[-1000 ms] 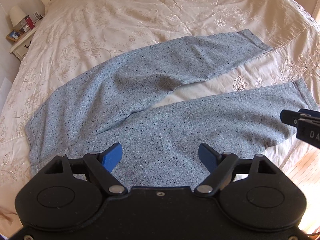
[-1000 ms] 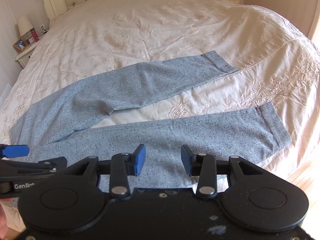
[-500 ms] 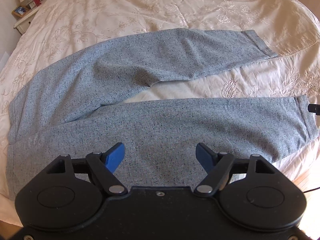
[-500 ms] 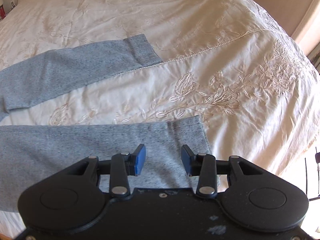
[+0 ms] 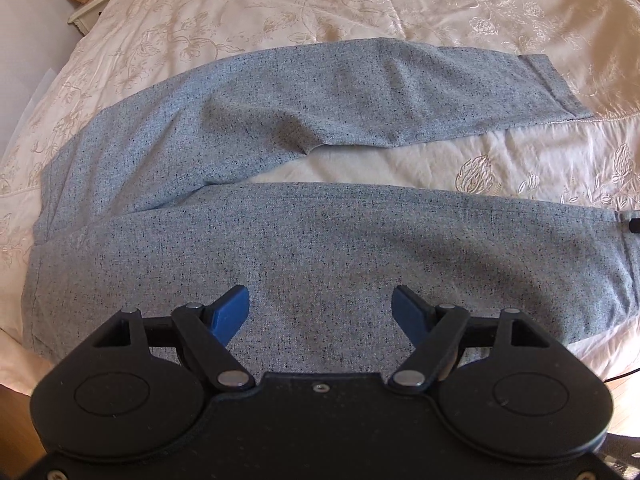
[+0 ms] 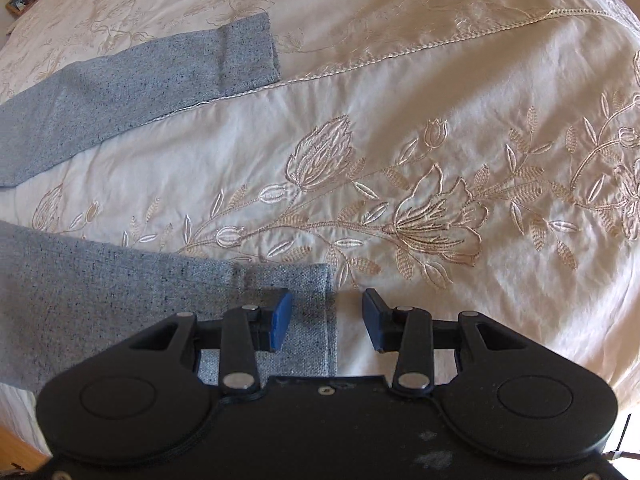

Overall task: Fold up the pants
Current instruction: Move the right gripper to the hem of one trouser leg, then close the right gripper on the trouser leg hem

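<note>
Progress: no fold made | pants (image 5: 320,240) lie flat, legs apart, on the bed (image 6: 440,120) | our left claw (image 5: 321,311) gapes empty above the near leg | our right claw (image 6: 327,318) gapes astride its hem (image 6: 316,284) | all folds remain, we judge.

Both wrist views look down, close over the bed (image 5: 440,8) — sharing the pants (image 5: 320,240).
</note>
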A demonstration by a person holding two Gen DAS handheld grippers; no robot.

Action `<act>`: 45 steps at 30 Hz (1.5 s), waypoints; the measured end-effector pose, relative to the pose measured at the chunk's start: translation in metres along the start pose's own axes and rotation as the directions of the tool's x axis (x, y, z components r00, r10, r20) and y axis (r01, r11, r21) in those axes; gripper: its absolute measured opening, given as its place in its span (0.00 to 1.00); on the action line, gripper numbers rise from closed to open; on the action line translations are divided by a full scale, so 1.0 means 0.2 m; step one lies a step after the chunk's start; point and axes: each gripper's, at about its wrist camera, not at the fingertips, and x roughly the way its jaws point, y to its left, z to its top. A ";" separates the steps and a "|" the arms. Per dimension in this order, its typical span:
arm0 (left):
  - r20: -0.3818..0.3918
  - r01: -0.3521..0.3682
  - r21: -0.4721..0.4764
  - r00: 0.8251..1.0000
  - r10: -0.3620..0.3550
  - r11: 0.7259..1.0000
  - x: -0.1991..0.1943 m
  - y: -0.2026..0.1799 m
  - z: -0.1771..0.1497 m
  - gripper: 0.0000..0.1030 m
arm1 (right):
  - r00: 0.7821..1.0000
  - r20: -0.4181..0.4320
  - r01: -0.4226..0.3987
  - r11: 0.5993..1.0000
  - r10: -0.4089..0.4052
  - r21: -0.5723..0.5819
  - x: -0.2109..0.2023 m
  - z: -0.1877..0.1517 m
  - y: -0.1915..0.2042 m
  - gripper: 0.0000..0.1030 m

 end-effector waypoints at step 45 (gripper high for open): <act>-0.033 -0.063 -0.121 0.998 0.060 0.991 0.28 0.55 0.25 0.77 | 0.994 0.096 -0.064 0.974 0.044 0.217 0.03 0.76 0.56 0.24</act>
